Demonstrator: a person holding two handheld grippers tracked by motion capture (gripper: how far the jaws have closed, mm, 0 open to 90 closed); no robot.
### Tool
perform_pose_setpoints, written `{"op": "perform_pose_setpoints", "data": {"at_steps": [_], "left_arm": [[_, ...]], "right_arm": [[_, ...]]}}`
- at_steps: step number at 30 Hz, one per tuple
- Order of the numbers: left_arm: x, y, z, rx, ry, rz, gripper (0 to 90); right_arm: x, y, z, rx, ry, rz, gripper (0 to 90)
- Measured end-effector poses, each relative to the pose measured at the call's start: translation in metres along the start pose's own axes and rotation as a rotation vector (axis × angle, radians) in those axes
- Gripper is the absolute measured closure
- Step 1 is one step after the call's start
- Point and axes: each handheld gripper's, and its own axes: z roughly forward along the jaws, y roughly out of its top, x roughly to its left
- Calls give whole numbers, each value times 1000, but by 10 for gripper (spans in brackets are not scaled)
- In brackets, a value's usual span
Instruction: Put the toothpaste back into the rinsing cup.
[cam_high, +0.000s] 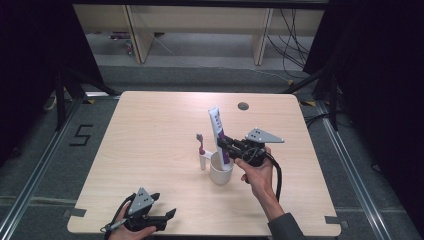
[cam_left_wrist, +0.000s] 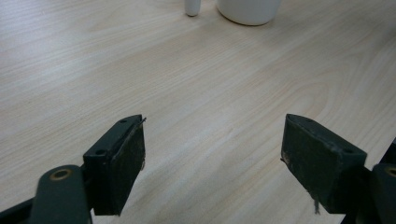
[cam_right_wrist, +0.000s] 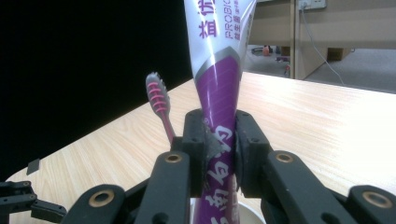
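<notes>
A white and purple toothpaste tube (cam_high: 218, 133) stands upright with its lower end inside a white cup (cam_high: 220, 172) near the middle of the table. My right gripper (cam_high: 226, 146) is shut on the tube's purple part (cam_right_wrist: 218, 140), just above the cup's rim. A toothbrush with a pink head (cam_high: 200, 142) stands in a white holder (cam_high: 203, 161) just left of the cup; the brush (cam_right_wrist: 159, 100) rises behind the left jaw in the right gripper view. My left gripper (cam_high: 161, 206) rests at the table's front left edge, open, with bare wood between its jaws (cam_left_wrist: 212, 154).
The light wooden table (cam_high: 150, 135) has a round cable hole (cam_high: 243, 106) at its far edge. In the left gripper view the cup's base (cam_left_wrist: 247, 10) and the holder's foot (cam_left_wrist: 192, 7) lie far ahead. Wooden furniture legs and cables stand beyond the table.
</notes>
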Motion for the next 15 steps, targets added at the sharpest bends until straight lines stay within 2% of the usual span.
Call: {"op": "perform_pose_setpoints", "data": {"at_steps": [1,2,7,10,11,12,14,15], "left_arm": [[0,0,0,0,1,-2,214],[0,0,0,1,0,-2,214],[0,-1,2,-2,-5,1,214],[0,0,0,7,-1,8,214],[0,0,0,3,-1,5,214],[0,0,0,3,0,5,214],[0,0,0,5,-2,7,214],[0,0,0,5,-2,7,214]], "right_arm": [[-1,-1,1,0,-5,-13,773],[1,-2,0,14,-4,7,773],[0,-8,1,7,-8,-8,773],[0,-11,2,29,-12,-12,773],[0,-12,2,19,-2,-13,772],[-1,-13,2,21,-16,-32,772],[1,-15,3,25,-2,-8,772],[1,-16,3,27,-4,-19,772]]}}
